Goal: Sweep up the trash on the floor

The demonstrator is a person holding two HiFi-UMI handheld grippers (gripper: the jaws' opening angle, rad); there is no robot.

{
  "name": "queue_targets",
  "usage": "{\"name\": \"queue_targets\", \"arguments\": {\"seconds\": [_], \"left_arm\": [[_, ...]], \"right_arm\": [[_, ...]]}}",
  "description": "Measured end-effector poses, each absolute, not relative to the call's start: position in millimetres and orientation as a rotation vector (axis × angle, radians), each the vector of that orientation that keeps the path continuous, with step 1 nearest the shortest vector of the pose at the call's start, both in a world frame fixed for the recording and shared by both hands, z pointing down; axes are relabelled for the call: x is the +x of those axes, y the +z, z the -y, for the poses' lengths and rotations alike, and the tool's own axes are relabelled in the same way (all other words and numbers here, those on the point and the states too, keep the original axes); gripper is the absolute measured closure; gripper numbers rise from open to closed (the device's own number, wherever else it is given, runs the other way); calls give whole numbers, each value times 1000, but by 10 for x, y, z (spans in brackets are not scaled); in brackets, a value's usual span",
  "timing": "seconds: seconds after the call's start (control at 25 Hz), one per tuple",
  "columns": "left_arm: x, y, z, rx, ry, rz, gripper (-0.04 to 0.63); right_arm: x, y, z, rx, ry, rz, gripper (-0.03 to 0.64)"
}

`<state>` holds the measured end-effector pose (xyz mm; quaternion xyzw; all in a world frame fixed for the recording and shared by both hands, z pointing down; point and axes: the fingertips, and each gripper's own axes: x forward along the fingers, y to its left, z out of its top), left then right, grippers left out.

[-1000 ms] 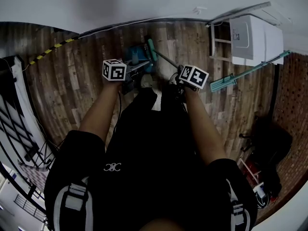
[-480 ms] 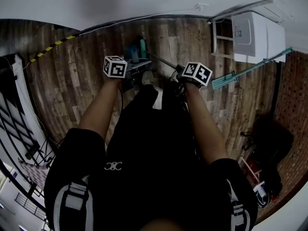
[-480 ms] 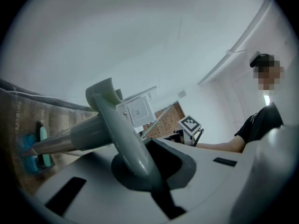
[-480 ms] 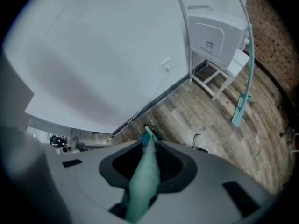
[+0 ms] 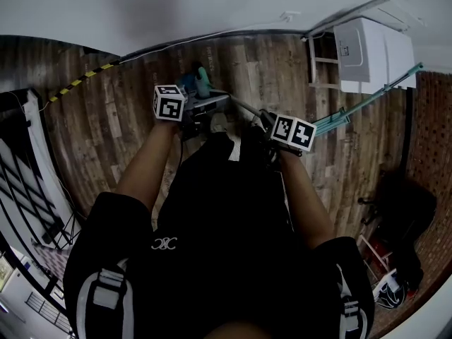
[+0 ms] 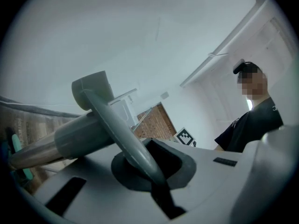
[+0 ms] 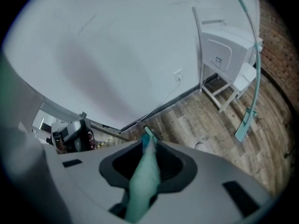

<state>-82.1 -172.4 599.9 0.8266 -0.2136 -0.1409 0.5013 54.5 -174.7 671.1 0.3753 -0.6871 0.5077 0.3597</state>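
My left gripper [image 5: 189,113] [image 6: 154,171] is shut on a grey handle [image 6: 112,129] with a T-shaped end, which rises out of its jaws. A teal broom handle [image 7: 144,176] is clamped in my right gripper [image 5: 267,122] [image 7: 145,171]. In the head view its grey pole [image 5: 244,106] runs up and left to a teal head [image 5: 200,83] on the wooden floor [image 5: 120,133], just beyond the left gripper. Both grippers are held close in front of the person's body. I cannot make out any trash on the floor.
A white appliance on a white stand [image 5: 371,44] [image 7: 229,50] is at the back right wall. A teal mop [image 5: 353,111] [image 7: 250,111] leans beside it. A black bag [image 5: 399,210] lies at the right, a black rack [image 5: 28,182] at the left.
The right gripper has drawn back toward the person and to the right. The teal head has shifted left along the floor. The left gripper has hardly moved.
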Motion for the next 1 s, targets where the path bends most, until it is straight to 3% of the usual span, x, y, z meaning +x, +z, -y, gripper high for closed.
{"name": "queue_targets", "arguments": {"seconds": [0.56, 1.0], "left_arm": [[-127, 4710, 2212, 2182, -405, 358, 597], [517, 4401, 2669, 2241, -377, 228, 597]], "right_arm": [[1502, 5391, 1649, 1277, 1220, 1870, 517], [1977, 5075, 1754, 1533, 1205, 1834, 518]]}}
